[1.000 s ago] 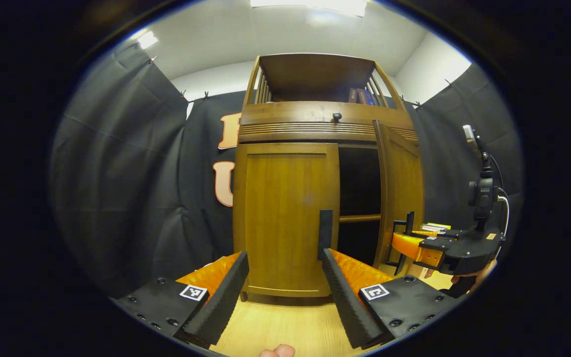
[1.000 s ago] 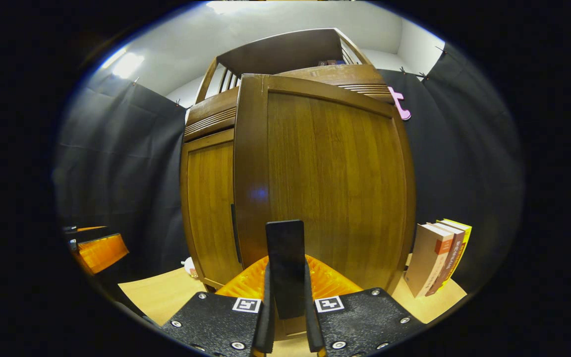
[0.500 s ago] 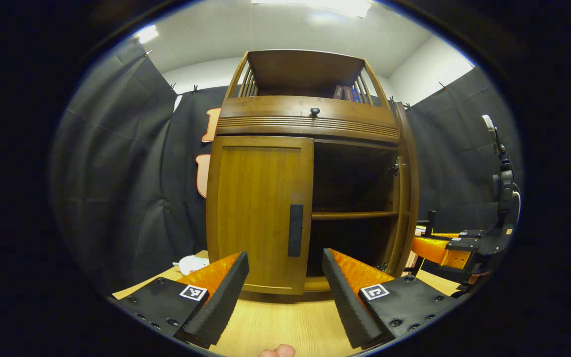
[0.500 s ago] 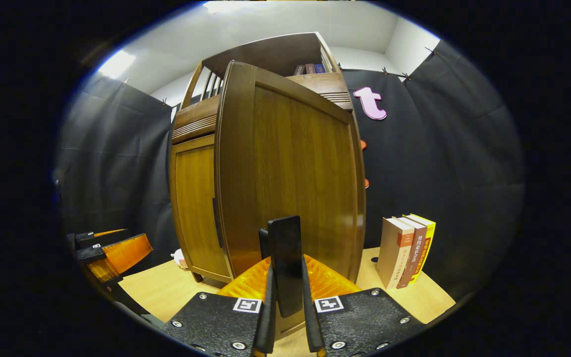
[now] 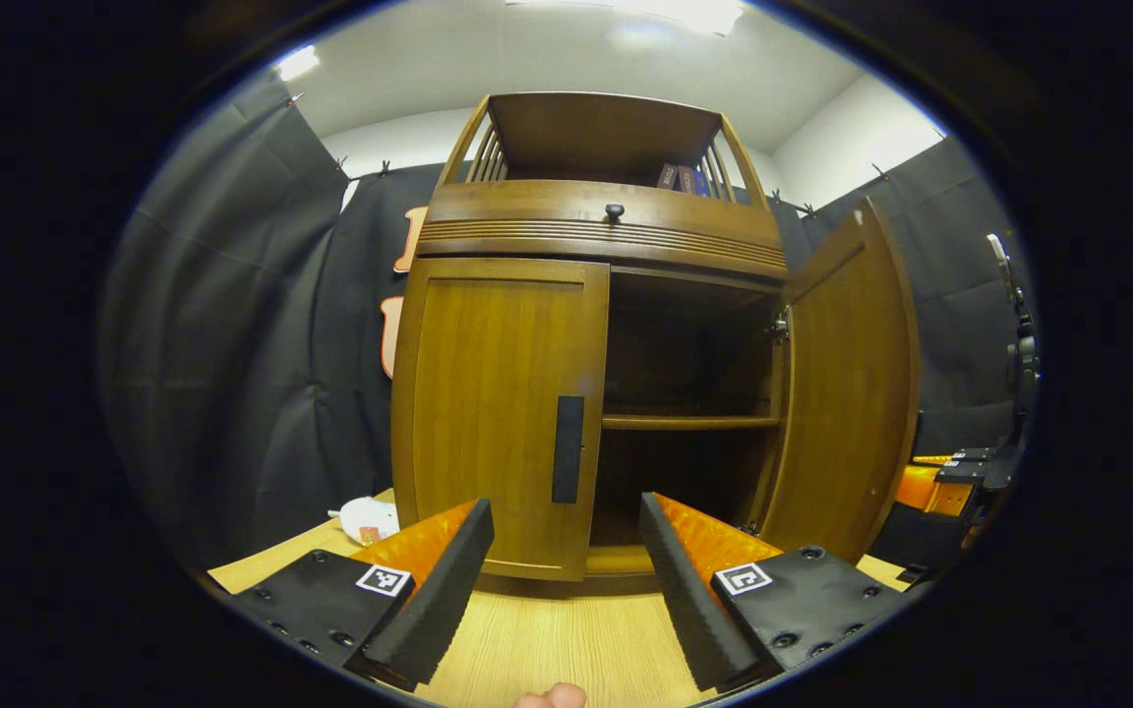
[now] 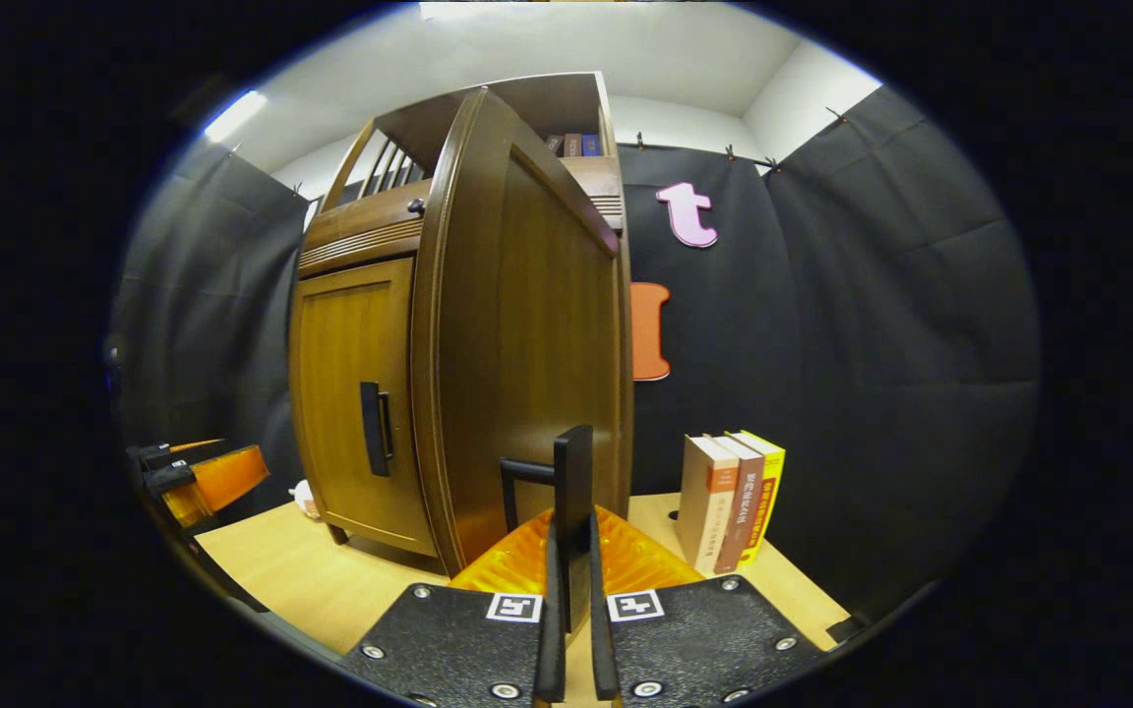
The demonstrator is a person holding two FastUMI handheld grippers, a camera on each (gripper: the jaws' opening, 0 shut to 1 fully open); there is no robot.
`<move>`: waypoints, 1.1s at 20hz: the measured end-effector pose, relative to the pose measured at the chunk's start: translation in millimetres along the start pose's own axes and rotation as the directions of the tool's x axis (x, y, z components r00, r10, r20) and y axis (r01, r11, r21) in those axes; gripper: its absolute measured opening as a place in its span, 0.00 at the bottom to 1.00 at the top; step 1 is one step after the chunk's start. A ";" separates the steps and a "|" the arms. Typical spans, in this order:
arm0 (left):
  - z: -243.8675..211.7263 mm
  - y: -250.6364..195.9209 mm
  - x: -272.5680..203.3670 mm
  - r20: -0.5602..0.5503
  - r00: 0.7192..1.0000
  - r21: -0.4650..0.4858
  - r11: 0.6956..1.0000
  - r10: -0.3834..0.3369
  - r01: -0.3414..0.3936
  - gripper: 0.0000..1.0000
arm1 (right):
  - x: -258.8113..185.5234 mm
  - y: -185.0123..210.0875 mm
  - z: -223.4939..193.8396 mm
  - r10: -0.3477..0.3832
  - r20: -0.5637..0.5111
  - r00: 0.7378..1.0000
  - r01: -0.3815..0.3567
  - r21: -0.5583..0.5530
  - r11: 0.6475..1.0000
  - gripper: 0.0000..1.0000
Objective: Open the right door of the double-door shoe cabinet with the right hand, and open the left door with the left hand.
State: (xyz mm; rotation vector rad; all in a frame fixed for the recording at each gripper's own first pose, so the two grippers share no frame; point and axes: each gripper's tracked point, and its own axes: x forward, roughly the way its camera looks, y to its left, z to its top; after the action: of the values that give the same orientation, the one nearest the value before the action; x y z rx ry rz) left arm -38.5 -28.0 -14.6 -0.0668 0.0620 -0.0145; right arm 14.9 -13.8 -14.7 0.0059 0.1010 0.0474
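The jaws of the right gripper (image 6: 571, 629) are clamped on the dark handle (image 6: 572, 492) of the right door (image 6: 527, 334), low in the centre of the right gripper view, while the jaws of the left gripper (image 5: 566, 580) stand wide apart at the bottom of the left gripper view with nothing between them. The shoe cabinet (image 5: 606, 231) fills the middle of the left gripper view: a tall wooden piece with a ribbed band, a small dark knob (image 5: 614, 209) and an open railed shelf on top, where a few book spines show. In that view the right door (image 5: 847, 393) is swung out wide at the right of centre, baring a dark interior with one shelf board (image 5: 689, 422) across it. The left door (image 5: 498, 403) is closed, its dark vertical handle (image 5: 567, 449) just above the gap between the left gripper's fingers and apart from them. The cabinet stands on a pale wooden worktop (image 5: 547, 639). Right of centre in the right gripper view, three books (image 6: 732, 500) stand upright on the worktop near the black cloth wall. A small white object (image 5: 364, 518) lies on the worktop at the lower left of the cabinet. At the far right edge of the left gripper view the right gripper (image 5: 940, 482) shows behind the open door.
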 end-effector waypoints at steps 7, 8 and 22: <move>-4.0 -5.5 1.7 -0.033 0.999 -0.006 1.000 -0.014 0.014 0.94 | -0.8 -43.3 1.1 -0.014 0.000 1.000 0.014 0.003 1.000 0.03; -6.0 -5.3 1.5 -0.038 0.999 -0.005 1.000 -0.012 0.012 0.94 | -2.7 -46.1 1.3 0.000 0.002 1.000 0.000 0.001 1.000 0.03; -8.8 -16.2 12.9 -0.056 0.997 -0.020 0.998 -0.058 0.057 0.94 | -59.2 -95.7 -44.1 -0.060 -0.098 0.993 0.055 -0.056 0.997 0.02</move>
State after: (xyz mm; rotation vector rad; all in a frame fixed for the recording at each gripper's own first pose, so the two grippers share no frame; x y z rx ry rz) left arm -26.5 -44.9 -23.0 -0.0864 0.1163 -0.0734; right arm -43.9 -112.1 -53.4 -0.0526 0.1997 -0.0071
